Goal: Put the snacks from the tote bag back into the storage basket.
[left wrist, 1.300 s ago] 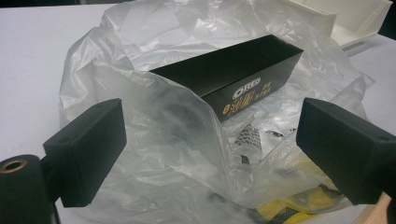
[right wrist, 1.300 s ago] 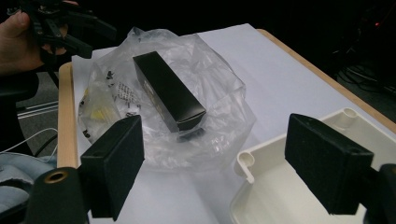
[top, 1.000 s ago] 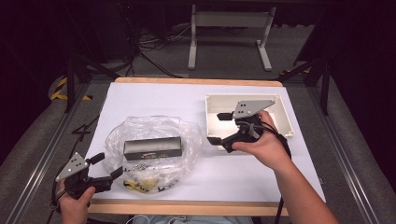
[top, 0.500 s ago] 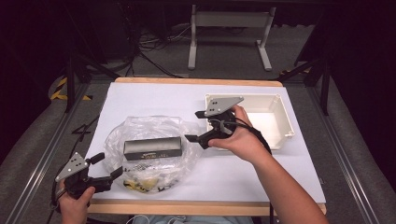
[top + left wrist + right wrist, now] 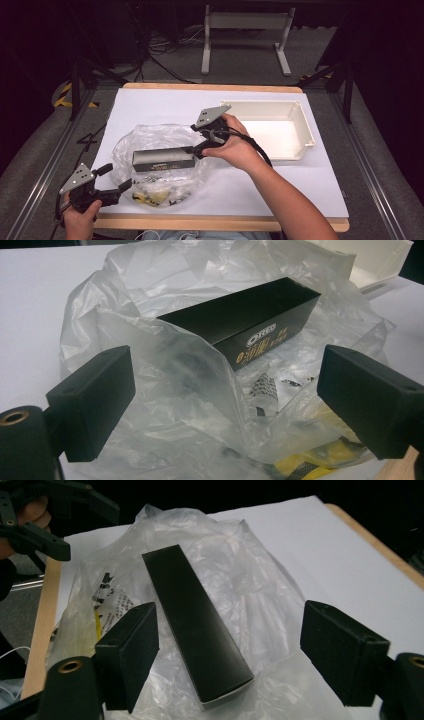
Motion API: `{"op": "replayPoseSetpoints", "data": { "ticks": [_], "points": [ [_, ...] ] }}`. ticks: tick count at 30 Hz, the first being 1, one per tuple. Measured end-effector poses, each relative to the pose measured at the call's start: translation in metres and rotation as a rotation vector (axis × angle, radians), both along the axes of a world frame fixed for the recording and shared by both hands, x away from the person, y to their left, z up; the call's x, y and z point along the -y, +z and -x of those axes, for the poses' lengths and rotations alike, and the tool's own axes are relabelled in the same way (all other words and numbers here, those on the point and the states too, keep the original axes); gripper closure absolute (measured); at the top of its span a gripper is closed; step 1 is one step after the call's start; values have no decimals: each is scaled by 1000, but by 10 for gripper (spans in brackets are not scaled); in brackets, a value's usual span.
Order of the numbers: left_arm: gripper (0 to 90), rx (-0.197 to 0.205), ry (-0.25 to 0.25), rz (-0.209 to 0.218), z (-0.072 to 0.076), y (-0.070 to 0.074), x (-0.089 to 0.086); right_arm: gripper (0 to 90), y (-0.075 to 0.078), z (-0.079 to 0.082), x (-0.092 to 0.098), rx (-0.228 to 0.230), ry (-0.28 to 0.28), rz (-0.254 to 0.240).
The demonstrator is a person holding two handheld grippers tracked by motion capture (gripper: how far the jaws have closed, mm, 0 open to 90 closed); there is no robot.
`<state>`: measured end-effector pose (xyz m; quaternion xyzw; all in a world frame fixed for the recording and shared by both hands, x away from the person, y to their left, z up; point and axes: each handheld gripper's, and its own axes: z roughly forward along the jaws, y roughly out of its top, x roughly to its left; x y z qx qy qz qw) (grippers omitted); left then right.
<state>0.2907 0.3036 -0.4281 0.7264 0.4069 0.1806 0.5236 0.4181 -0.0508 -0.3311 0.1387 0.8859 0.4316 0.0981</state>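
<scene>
My right gripper [image 5: 199, 141] is in the centre of the high view, at the right end of the black Oreo box [image 5: 163, 159]. Its jaws have just been closing, but they are still spread and the box end lies between them untouched. The box lies on the crumpled clear plastic bag [image 5: 150, 137], left of centre, with small snack packets [image 5: 152, 196] below it. My left gripper [image 5: 118, 186], lower left, is spread too and holds nothing, just beside the bag's edge.

I think the risk is the bag: if my pads catch the film together with the box, the whole bag lifts and the packets spill. Also the smooth cardboard may slip or twist, because I take it only at one end. The white tray [image 5: 300, 125] waits at the right.
</scene>
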Motion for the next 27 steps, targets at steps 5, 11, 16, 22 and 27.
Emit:
{"op": "replayPoseSetpoints", "data": {
  "ticks": [5,11,16,22,27],
  "points": [
    [93,1,-1,3,0,0,0,261,-15,-6,-14,-54,0,65],
    [93,2,-5,4,0,0,-1,252,-33,-17,-29,-64,44,84],
    [93,1,-4,6,0,0,-1,246,-45,-21,-39,-43,73,108],
    [93,1,-6,3,0,0,0,217,-58,-25,-49,-65,83,136],
    [93,3,1,9,0,0,-1,205,-65,-28,-53,-68,79,180]
  ]
}}
